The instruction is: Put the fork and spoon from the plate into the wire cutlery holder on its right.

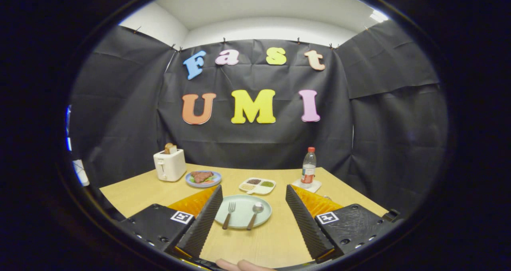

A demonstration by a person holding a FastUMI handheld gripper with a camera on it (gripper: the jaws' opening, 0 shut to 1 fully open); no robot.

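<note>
Fork point(229, 214) and spoon point(255, 214) lie side by side on the plate point(242, 221), fork left, on the bench point(135, 193). Hand-held gripper point(254, 217) gapes wide, empty, its fingers flanking the plate.

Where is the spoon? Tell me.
The spoon lies on the pale green plate, right of the fork, between the open gripper fingers.

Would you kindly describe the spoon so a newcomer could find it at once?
On the wooden table, find the pale green plate between the open tongs. The spoon lies on its right half, beside the fork; its round bowl, not prongs, sets it apart.
</note>
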